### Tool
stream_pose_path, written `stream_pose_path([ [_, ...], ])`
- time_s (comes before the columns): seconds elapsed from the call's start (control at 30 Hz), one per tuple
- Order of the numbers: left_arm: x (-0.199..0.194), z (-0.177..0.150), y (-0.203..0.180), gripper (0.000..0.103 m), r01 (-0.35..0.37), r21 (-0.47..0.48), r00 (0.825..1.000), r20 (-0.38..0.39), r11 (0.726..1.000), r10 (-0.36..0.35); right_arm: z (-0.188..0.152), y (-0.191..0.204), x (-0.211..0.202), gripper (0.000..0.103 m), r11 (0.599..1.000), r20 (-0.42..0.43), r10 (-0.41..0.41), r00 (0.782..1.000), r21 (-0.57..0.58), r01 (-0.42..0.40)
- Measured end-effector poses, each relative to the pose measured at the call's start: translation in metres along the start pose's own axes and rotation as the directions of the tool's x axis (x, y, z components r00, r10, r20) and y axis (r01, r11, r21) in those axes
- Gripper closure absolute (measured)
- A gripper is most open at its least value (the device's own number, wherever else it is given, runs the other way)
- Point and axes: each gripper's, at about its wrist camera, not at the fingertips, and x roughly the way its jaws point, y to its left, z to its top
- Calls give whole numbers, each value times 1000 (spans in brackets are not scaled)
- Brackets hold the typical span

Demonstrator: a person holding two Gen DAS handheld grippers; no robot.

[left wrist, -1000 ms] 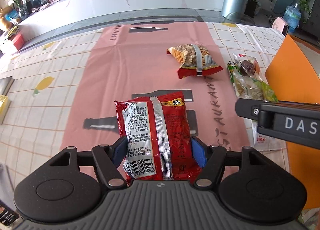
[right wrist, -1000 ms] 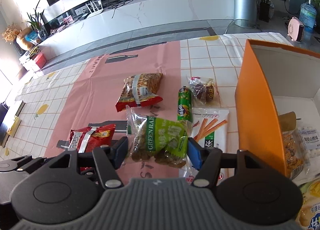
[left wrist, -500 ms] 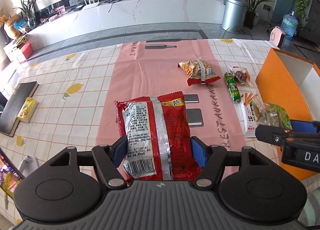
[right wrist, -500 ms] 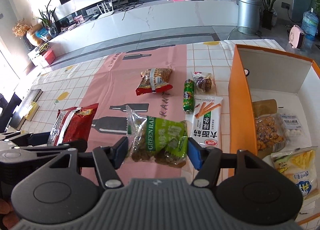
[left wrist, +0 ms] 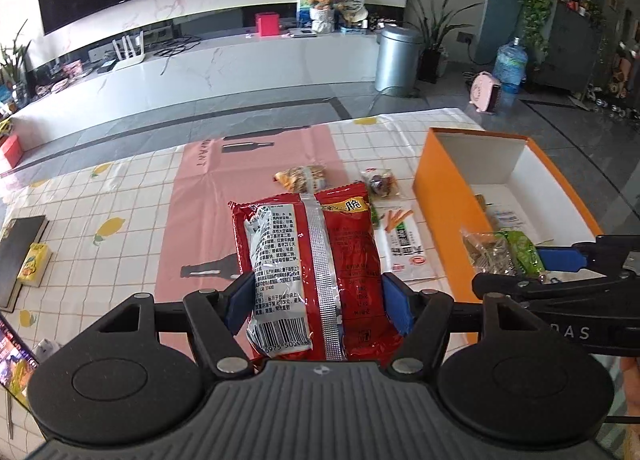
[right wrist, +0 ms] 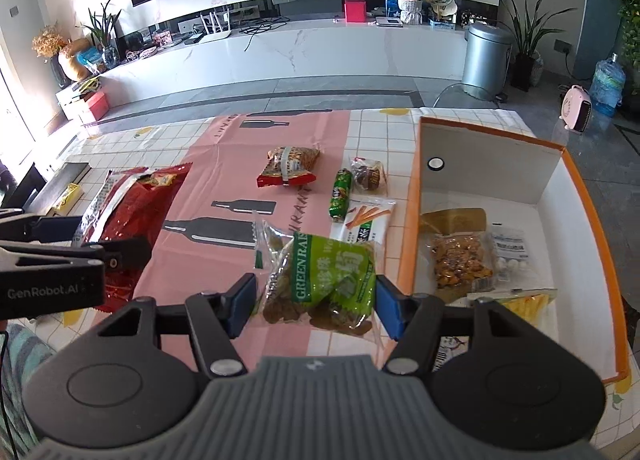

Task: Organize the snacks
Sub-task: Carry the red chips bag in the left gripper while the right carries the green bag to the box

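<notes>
Both packets lifted; tongs point(left wrist: 316, 296) gripping red packet point(left wrist: 308, 260).

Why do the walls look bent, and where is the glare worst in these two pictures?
Both views are fisheye, so straight lines bow toward the edges and corners go black. Left wrist view: sharp, with shine on the red snack bag. Right wrist view: the window side at far left is washed out, and the green raisin bag glints slightly.
</notes>
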Motion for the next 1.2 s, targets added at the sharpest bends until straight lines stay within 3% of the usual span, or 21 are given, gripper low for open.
stream_pose_path([
  [0.27,7,30,-60,26,148,148,989,7,978,-151,3,-64,-23,42,998,-52,-61,997,-30,60],
  [0.57,52,57,-132,26,265,305,964,-109,915,-243,15,-132,-6,42,991,-153,-99,983,-108,83],
  [0.73,87,61,-166,26,337,423,937,-237,841,-257,18,-158,13,42,979,-227,-102,968,-197,57],
  [0.93,129,54,-194,26,362,564,920,-347,742,-185,12,-172,39,42,939,-314,-96,945,-343,-19],
  [1.13,160,47,-216,26,425,664,887,-440,615,-138,12,-173,63,42,866,-387,-89,918,-485,-120],
  [1.2,171,46,-220,26,436,676,880,-458,594,-124,11,-171,68,42,834,-405,-98,909,-532,-147],
])
